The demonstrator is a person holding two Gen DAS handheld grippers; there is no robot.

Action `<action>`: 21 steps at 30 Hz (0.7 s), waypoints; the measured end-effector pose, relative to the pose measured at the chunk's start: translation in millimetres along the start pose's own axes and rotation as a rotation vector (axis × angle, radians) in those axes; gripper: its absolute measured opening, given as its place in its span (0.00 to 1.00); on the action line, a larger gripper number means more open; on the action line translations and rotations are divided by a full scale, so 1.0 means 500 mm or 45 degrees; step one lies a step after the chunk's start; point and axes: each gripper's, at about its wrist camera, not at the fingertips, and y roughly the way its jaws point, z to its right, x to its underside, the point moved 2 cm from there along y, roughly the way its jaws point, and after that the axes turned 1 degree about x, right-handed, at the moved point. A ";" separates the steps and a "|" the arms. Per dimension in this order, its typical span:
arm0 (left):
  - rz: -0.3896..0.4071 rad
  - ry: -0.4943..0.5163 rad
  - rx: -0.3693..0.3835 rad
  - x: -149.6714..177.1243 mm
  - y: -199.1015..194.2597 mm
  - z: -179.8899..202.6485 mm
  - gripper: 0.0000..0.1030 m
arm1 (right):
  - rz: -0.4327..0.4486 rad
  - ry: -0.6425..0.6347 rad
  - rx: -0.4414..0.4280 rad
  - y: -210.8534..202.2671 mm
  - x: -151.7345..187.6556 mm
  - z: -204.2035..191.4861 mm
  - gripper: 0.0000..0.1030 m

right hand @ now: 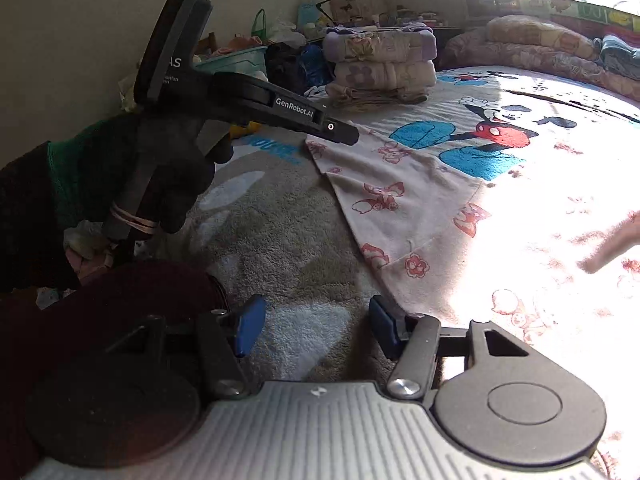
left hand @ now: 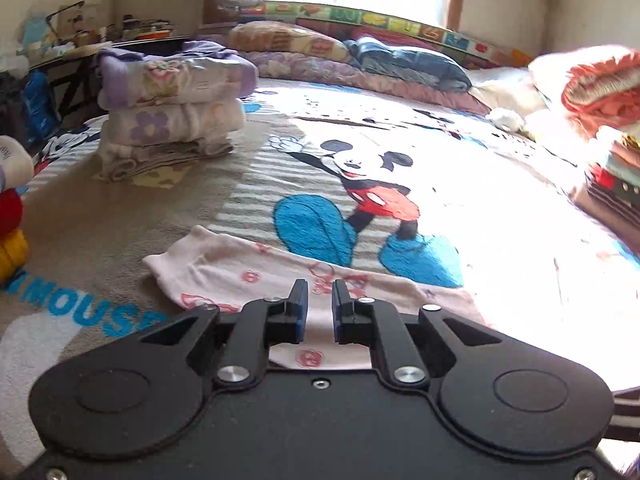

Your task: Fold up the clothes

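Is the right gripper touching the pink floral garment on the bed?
Cannot tell. In the right wrist view the right gripper has open jaws over bare blanket, and its right-hand finger overlaps the edge of the pink floral garment; contact is unclear.

A pale pink garment [left hand: 256, 280] printed with red-pink bows and flowers lies spread flat on the cartoon-mouse bed cover, one narrow end reaching toward a stack of folded clothes [left hand: 172, 108], lilac and cream, well apart

The black left gripper [left hand: 320, 308] has blue pads and silver screws. The right gripper [right hand: 316, 326] has a ribbed grey body. A dark knit glove with green cuff [right hand: 132, 168] grips the "GenRobot.AI" handle.
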 end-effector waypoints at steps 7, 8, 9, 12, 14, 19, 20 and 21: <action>-0.048 0.343 -0.077 0.023 -0.010 0.095 0.19 | 0.116 0.173 0.017 -0.157 0.063 0.011 0.56; -0.045 0.343 -0.042 0.025 -0.009 0.103 0.26 | 0.139 0.213 0.021 -0.180 0.079 0.017 0.56; -0.054 0.347 -0.010 0.029 -0.002 0.111 0.29 | 0.166 0.261 0.025 -0.200 0.094 0.025 0.56; -0.201 0.460 -0.044 0.033 0.021 0.140 0.35 | 0.246 0.468 0.075 -0.250 0.133 0.062 0.56; -0.170 0.467 -0.055 0.011 -0.001 0.163 0.35 | 0.315 0.564 0.150 -0.278 0.143 0.090 0.57; -0.348 0.652 0.049 0.029 0.028 0.252 0.45 | 0.456 0.795 0.229 -0.308 0.163 0.154 0.59; -0.357 0.721 0.032 0.035 0.034 0.265 0.48 | 0.486 0.826 0.238 -0.317 0.167 0.163 0.60; -0.354 0.730 0.002 0.022 0.026 0.270 0.49 | 0.519 0.854 0.245 -0.327 0.171 0.171 0.60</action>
